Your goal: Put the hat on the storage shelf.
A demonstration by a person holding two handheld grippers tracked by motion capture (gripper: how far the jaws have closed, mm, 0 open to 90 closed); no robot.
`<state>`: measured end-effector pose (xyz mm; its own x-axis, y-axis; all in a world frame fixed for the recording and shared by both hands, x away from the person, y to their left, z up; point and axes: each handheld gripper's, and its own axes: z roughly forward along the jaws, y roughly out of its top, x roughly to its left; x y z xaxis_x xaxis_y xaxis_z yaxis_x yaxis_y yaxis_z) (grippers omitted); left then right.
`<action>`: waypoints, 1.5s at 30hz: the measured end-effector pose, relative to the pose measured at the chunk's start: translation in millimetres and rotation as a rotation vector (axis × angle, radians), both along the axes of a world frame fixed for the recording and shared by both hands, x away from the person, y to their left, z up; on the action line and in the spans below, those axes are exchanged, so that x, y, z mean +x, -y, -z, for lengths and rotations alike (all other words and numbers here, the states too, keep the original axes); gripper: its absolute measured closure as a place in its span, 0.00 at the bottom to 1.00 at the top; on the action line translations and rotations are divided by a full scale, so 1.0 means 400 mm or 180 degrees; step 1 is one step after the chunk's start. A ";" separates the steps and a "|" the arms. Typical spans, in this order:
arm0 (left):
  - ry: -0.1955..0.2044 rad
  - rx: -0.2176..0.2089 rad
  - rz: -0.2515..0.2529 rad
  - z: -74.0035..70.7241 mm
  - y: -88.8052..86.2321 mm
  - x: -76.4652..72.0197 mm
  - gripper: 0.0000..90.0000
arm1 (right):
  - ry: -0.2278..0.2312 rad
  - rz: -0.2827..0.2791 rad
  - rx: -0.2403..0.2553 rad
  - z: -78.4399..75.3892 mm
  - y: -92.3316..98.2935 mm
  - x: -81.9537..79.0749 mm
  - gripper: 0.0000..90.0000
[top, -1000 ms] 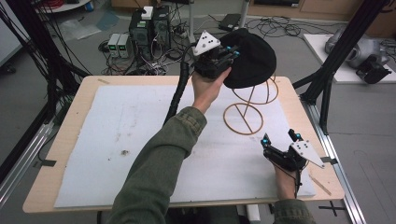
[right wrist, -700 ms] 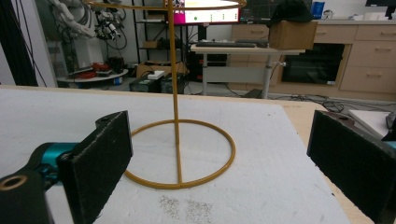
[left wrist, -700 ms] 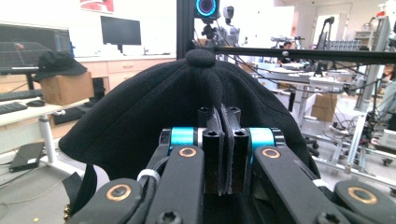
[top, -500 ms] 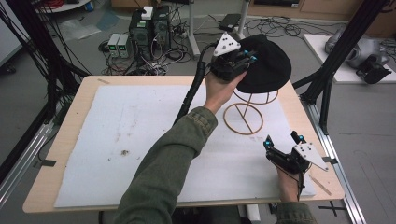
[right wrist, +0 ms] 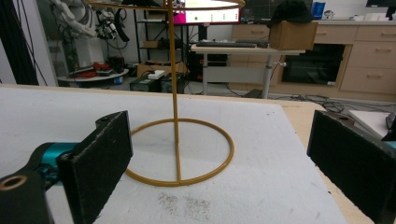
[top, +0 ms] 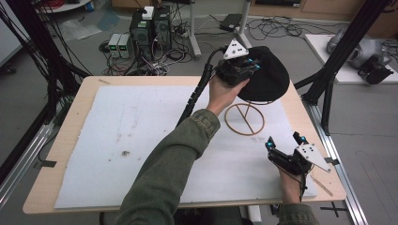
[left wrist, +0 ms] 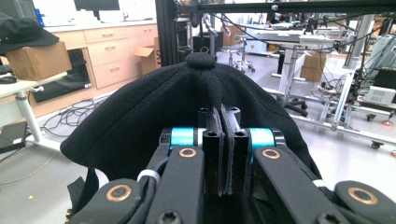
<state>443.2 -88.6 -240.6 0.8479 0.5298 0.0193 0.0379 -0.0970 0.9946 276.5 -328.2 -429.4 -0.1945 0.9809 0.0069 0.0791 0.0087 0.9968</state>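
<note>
One cap (top: 265, 75) clamped in left gripper (top: 237, 68) over one stand (top: 247, 119), far right tabletop edge; right gripper (top: 285, 143) jaws apart near right corner

Open white mat (top: 141, 140) lies left of the right gripper (top: 285, 143), unobstructed up to the sleeve (top: 173, 164) crossing it. Ahead of its wide-apart jaws, the gold wire stand (right wrist: 177, 140) rises from a ring base. The left gripper (left wrist: 223, 140), clamped on the black cap (top: 265, 77), occupies the space above the stand.
</note>
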 end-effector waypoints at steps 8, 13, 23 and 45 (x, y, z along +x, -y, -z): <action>-0.0037 0.0094 0.0060 0.015 0.014 -0.002 0.97 | -0.0004 -0.0010 0.0020 0.000 -0.003 0.000 0.07; -0.0087 0.0089 0.0043 0.018 0.016 0.001 0.97 | 0.0008 0.0012 0.0015 0.000 0.001 -0.002 0.07; -0.0125 0.0108 -0.0009 0.020 0.012 0.004 0.97 | -0.0002 0.0002 0.0005 0.000 0.000 -0.001 0.07; -0.0309 -0.0048 -0.0098 0.020 -0.004 0.014 0.51 | 0.0035 -0.0028 0.0003 -0.003 -0.006 -0.003 0.07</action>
<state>448.7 -87.2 -248.4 0.8288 0.5552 -0.0703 0.1369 -0.0793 0.9874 275.4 -325.9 -428.3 -0.2031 0.9791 0.0057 0.0680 0.0083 0.9976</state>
